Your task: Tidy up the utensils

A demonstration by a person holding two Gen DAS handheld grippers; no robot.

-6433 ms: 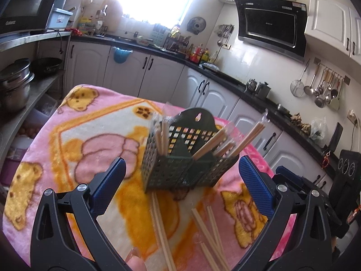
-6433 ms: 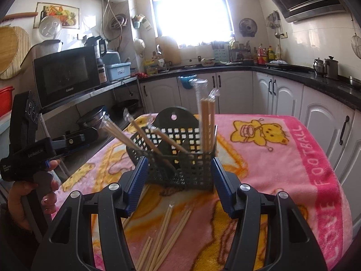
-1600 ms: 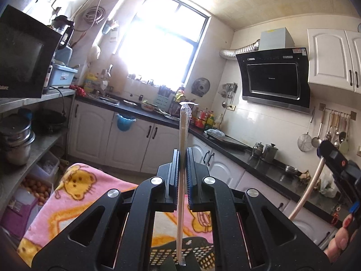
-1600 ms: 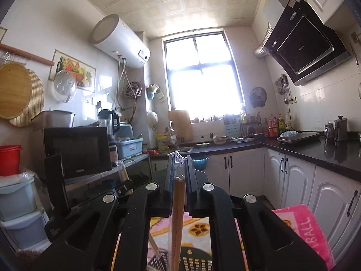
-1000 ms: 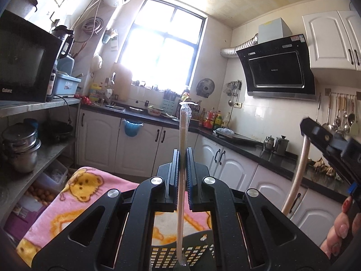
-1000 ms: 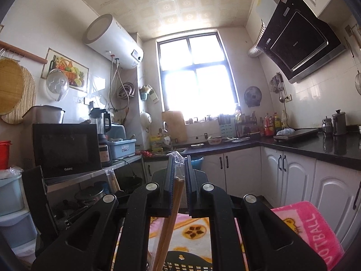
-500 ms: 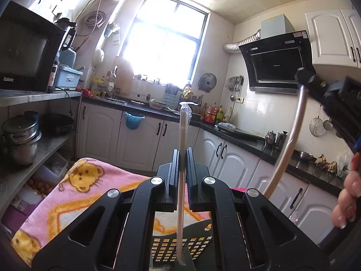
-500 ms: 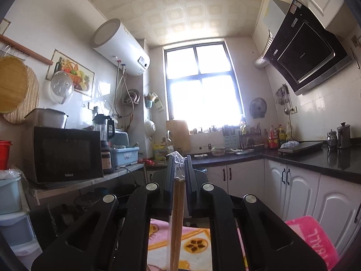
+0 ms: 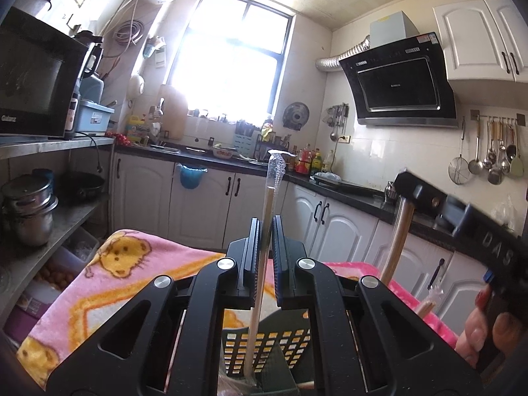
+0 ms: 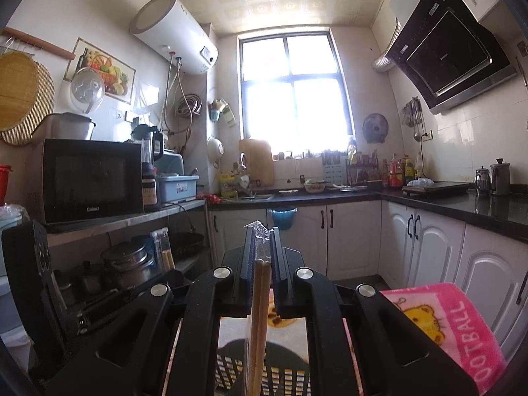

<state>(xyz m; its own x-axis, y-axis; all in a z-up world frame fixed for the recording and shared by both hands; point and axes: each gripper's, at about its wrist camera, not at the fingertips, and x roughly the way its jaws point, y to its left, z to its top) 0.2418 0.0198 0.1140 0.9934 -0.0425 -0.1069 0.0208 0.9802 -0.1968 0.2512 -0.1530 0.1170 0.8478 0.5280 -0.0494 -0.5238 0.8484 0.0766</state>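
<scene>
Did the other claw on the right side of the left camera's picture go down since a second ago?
Yes. The right claw sat beside the range hood half a second ago; now it is lower, by the counter.

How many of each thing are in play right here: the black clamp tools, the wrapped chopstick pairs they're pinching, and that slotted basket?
Black clamp tools: 2, left, right
Wrapped chopstick pairs held upright in the jaws: 2, left's, right's
Dark slotted basket below them: 1
Total: 5

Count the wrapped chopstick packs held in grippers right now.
2. One wrapped pack stands upright in the left gripper; the other pack is in the right gripper. Both hang above the green basket; packs inside it may be hidden.
</scene>
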